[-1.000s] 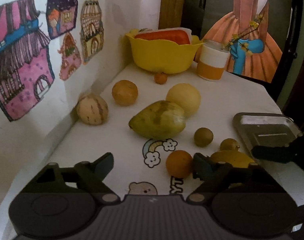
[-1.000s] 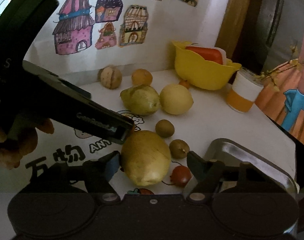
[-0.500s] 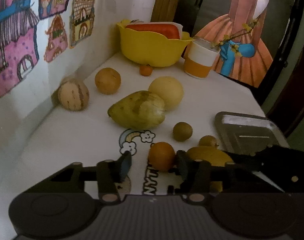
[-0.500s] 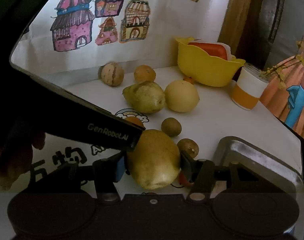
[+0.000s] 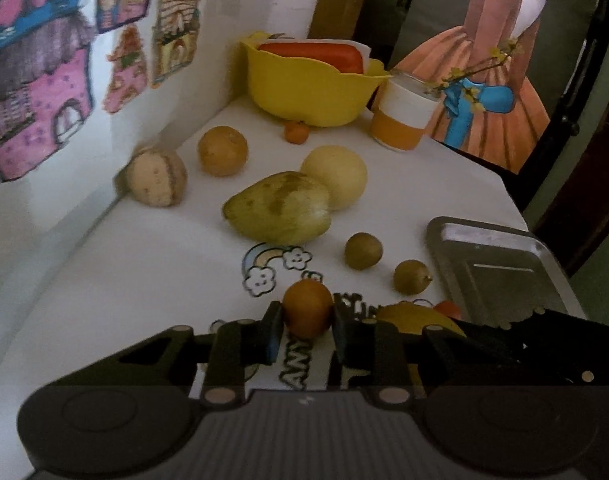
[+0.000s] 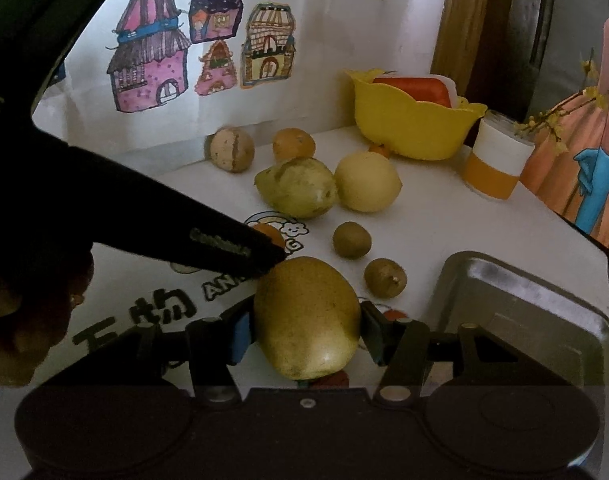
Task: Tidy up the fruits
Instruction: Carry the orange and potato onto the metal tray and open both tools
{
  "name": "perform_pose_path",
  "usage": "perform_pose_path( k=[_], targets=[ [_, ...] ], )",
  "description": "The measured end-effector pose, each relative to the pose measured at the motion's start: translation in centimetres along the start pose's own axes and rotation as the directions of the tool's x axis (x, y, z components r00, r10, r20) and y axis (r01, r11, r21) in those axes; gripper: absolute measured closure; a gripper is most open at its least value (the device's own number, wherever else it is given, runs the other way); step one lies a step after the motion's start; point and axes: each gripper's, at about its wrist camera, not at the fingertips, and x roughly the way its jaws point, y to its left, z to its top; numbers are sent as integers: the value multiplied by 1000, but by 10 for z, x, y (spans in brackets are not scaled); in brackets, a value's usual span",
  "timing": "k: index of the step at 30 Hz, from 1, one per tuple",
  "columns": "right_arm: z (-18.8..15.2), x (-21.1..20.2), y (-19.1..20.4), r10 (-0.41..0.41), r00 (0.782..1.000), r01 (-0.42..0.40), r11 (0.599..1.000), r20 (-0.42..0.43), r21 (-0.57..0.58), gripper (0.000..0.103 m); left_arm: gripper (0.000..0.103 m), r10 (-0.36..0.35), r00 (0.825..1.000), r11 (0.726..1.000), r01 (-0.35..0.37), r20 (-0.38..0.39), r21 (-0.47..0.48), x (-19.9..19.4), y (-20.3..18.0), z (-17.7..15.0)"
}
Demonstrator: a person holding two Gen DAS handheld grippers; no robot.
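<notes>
White desk [image 5: 152, 280] carries the fruit. Metal tray [image 6: 536, 312] sits at its right edge. Yellow bowl [image 5: 308, 88] stands at the back by the wall. Green mango [image 5: 278, 208] lies mid-desk, touching a pale round fruit [image 5: 336, 176]. Right hand-held gripper [image 6: 304, 332] is clamped on a yellow mango [image 6: 308, 316], just left of the tray. Left hand-held gripper [image 5: 304, 326] is closed narrow on a small orange [image 5: 307, 308], beside the yellow mango.

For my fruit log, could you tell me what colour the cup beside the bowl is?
The cup is white above, orange below; clearest in the left wrist view.
</notes>
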Motion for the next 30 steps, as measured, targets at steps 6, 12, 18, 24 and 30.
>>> perform_pose_path(
  k=[6, 12, 18, 24, 30],
  targets=[
    [-5, -15, 2, 9, 1000, -9, 999, 9, 54, 46, 75, 15, 1000, 1000, -14, 21, -12, -21, 6, -1],
    [-8, -47, -9, -13, 998, 3, 990, 66, 142, 46, 75, 3, 999, 1000, -3, 42, 7, -37, -6, 1],
    [-11, -80, -49, -93, 991, 73, 977, 92, 201, 46, 75, -31, 998, 999, 30, 52, 30, -31, -41, 6],
    [-22, -87, -110, -172, 984, 156, 965, 56, 212, 46, 75, -85, 996, 995, 83, 39, 47, -5, -90, 9],
    [-37, -78, -157, -198, 980, 189, 955, 17, 228, 46, 75, -116, 993, 991, 115, 4, 75, 29, -132, 6]
  ],
)
